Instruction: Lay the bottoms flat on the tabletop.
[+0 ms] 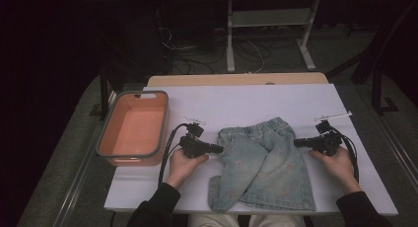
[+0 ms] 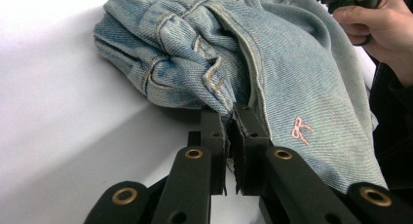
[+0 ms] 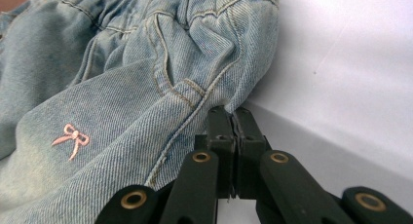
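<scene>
Item: denim shorts (image 1: 266, 160), part-folded on tabletop (image 1: 236, 101). Both edges are being pinched: left claw (image 2: 231, 112) & right claw (image 3: 234, 118) closed on fabric. Fold judged approx. half done; bin (image 1: 133, 128) unused.

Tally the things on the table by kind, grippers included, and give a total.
Denim garment: 1
Orange bin: 1
Handheld grippers: 2, the left gripper and the right gripper, each at an edge of the denim
Total: 4
</scene>
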{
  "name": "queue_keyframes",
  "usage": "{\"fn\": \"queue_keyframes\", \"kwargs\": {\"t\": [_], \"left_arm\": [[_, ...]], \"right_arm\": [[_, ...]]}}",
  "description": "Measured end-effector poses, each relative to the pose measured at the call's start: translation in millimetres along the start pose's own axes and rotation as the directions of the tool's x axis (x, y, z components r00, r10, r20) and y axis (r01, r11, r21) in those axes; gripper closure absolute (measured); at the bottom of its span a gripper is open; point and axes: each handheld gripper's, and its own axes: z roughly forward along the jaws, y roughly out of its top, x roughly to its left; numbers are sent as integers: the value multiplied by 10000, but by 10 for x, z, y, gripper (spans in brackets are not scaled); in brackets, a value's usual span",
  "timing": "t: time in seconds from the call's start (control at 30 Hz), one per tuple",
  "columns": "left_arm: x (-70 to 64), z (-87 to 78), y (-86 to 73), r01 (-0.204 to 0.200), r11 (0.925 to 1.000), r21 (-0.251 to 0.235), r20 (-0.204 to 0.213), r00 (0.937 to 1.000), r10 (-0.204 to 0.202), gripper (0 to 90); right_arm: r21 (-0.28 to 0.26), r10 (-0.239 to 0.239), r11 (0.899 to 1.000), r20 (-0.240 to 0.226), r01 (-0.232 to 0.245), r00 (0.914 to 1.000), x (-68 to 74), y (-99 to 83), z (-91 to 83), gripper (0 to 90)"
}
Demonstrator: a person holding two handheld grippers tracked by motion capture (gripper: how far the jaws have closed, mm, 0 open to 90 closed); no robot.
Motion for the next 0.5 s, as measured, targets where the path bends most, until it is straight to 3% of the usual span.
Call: {"fn": "queue_keyframes", "kwargs": {"t": [0.17,0.37,0.5], "left_arm": [[0,-2,-2,27,10000,-69,23,10000,-27,846],[2,1,0,29,10000,-92,52,10000,-28,846],[-2,2,-1,-12,9999,-112,38,10000,12,845]], "right_arm": [[30,173,9998,-59,-172,9998,-19,8,-9,849],[-742,469,9963,344,-442,9983,-38,46,-144,686],[-1151,364,9929,509,-303,9980,-19,135,-152,606]]}}
